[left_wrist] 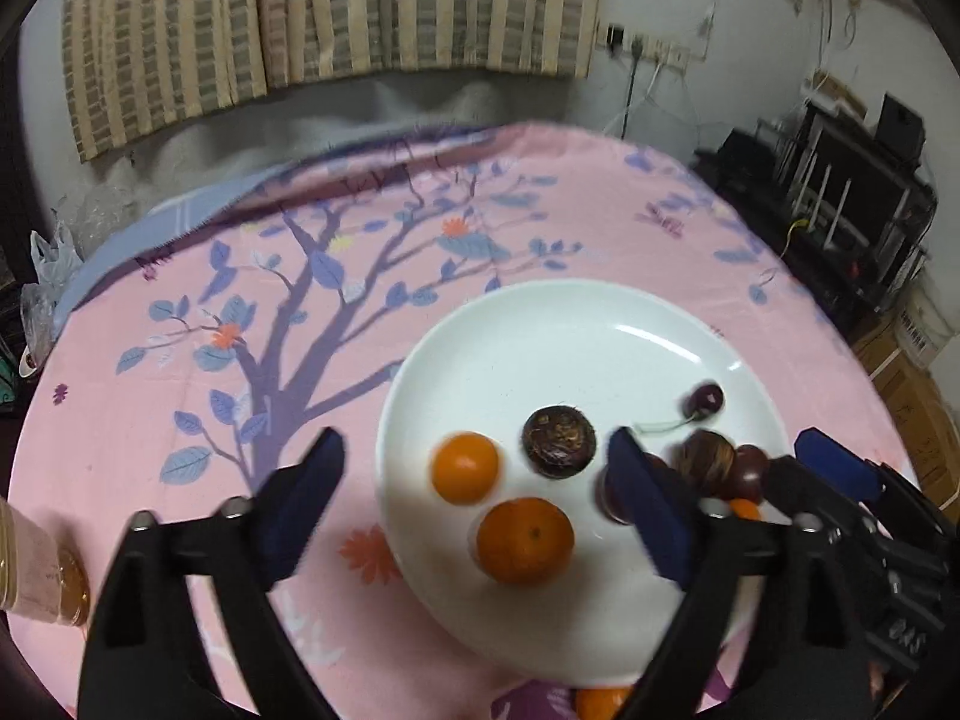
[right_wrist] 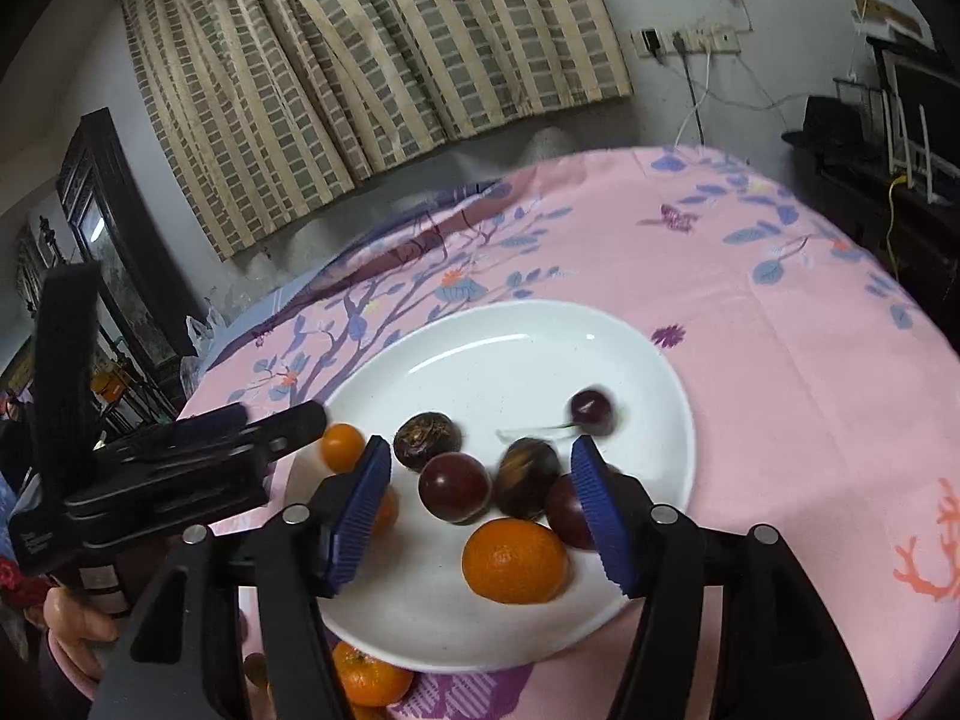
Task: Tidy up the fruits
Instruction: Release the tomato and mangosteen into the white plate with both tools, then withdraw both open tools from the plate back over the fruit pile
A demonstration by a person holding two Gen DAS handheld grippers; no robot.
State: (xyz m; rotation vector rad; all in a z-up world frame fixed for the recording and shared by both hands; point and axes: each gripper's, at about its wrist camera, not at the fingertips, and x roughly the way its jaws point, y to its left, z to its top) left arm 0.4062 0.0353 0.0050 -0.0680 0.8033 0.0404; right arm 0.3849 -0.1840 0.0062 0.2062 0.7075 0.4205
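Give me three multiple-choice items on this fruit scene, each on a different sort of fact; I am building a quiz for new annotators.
1. Where does the stemmed cherry lie?
A. on the white plate
B. on the pink tablecloth
C. between gripper fingers

2. What colour are the finger pads of the right gripper?
A. red
B. blue
C. white

3. How does the left gripper stand?
A. shut on an orange
B. shut on the plate rim
C. open, holding nothing

Key: 1 A, the cherry rests on the plate's far part. 2 B, the ribbed pads are blue. 3 C, its fingers stand wide apart with the small orange lying free on the plate between them.
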